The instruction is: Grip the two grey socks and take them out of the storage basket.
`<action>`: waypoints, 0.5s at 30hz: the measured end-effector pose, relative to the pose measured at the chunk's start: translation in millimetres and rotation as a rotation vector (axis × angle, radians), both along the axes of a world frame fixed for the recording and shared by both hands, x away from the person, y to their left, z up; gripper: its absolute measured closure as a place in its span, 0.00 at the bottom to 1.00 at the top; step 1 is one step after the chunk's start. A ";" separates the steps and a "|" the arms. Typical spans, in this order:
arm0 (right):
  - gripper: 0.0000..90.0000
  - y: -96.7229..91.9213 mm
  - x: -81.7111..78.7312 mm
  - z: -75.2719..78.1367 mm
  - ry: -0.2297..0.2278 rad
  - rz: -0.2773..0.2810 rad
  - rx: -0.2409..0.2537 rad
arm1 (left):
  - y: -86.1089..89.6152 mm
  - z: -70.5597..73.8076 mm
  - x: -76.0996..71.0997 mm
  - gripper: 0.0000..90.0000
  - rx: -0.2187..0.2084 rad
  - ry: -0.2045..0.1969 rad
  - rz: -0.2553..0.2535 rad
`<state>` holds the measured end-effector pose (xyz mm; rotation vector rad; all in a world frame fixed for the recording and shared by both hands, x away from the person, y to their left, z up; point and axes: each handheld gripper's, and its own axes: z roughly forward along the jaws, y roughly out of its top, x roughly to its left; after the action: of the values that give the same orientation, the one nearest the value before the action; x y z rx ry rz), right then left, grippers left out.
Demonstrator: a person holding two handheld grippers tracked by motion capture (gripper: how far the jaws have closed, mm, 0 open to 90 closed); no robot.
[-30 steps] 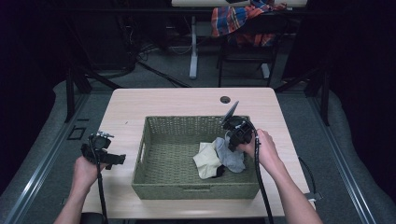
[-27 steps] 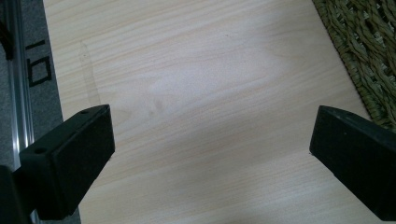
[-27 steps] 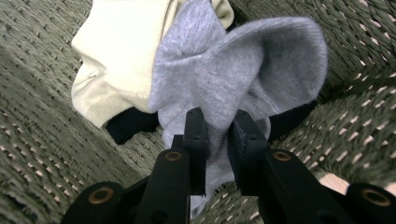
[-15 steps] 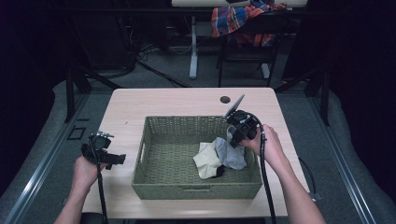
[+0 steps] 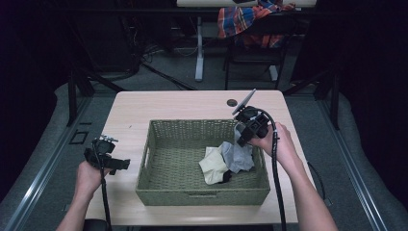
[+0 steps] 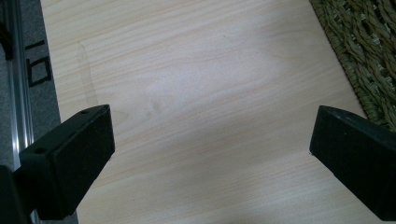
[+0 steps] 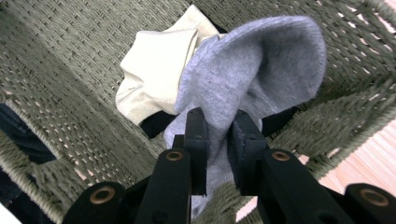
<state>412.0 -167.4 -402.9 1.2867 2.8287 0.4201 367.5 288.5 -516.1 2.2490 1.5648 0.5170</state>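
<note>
Jaws of right gripper (image 7: 218,135) pinched on grey sock (image 7: 252,70): soft, light, limp; left gripper (image 6: 210,154) agape, empty

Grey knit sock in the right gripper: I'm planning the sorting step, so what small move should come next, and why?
Probably lift a little higher. The right gripper is shut on the grey knit sock, but the sock's lower end lies against the cream cloth inside the green woven basket. More height would likely free it from the pile and clear the rim before carrying it out.
</note>
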 end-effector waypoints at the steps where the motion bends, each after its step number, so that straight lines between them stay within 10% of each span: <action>1: 0.87 -1.2 0.1 2.5 -0.003 -0.001 -0.005 | 0.1 -0.2 0.1 0.00 0.000 0.001 0.001; 15: 0.88 3.2 13.5 13.6 -0.030 0.000 0.028 | 0.4 -0.7 0.7 0.00 -0.003 0.007 0.001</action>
<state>425.5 -164.2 -389.3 1.2744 2.8084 0.4763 368.3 288.9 -516.8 2.2504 1.5697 0.5071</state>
